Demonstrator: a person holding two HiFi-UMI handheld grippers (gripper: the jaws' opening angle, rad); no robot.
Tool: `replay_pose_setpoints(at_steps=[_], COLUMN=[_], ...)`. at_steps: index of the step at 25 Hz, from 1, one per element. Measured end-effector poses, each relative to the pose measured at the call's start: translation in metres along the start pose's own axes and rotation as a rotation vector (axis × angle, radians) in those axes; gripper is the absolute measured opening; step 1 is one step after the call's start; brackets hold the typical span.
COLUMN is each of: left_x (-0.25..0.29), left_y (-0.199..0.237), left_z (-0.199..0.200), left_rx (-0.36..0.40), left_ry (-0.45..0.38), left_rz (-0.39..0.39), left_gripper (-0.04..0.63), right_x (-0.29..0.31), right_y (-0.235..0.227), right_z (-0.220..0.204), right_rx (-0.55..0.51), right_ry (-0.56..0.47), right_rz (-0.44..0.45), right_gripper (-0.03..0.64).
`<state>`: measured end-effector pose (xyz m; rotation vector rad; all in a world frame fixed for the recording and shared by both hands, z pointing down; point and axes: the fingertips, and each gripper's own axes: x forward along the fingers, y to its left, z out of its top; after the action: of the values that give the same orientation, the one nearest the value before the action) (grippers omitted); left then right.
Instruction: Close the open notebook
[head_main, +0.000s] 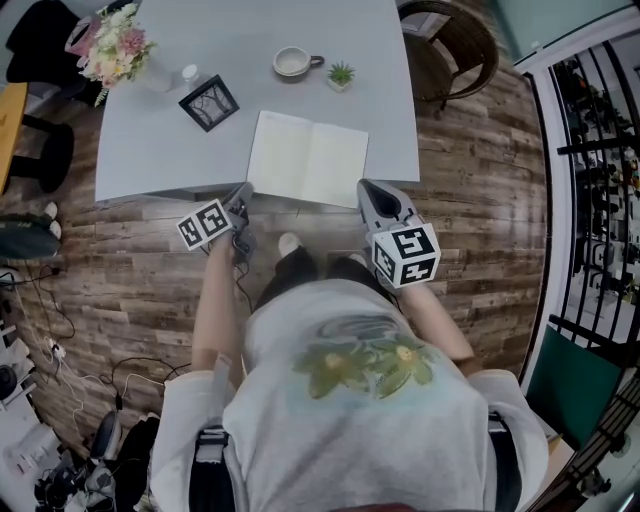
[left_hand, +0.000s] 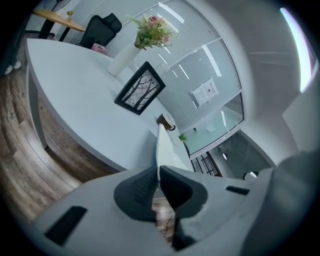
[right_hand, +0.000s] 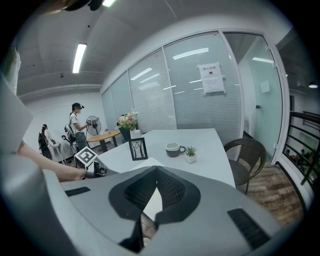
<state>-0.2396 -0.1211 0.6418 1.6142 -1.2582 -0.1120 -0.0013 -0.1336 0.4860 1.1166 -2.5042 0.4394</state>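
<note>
At the near edge of the table (head_main: 170, 150) lies the notebook (head_main: 308, 158), open and flat. Our left gripper (head_main: 242, 198) is at the notebook's near left corner, and as far as we can judge its jaws are pressed together on the edge of the left side. Our right gripper (head_main: 367, 189) is just beside the notebook's near right corner, with its jaws closed and nothing between them. We think such a thin grip may slip when this side is turned over. It may also take only one page and crease it. How many leaves are caught we cannot make out, because the gripper body covers this corner from above.
</note>
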Motion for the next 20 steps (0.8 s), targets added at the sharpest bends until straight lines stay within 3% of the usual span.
replay_pose_setpoints(at_steps=[20], left_x=[-0.007], left_y=[-0.037], left_z=[0.001], left_rx=[0.140], left_ry=[-0.067], left_rz=[0.105], left_gripper=[0.020], right_x=[-0.023], right_y=[-0.020], right_z=[0.004], right_rx=[0.026], right_ry=[-0.026], right_rz=[0.025], right_gripper=[0.017])
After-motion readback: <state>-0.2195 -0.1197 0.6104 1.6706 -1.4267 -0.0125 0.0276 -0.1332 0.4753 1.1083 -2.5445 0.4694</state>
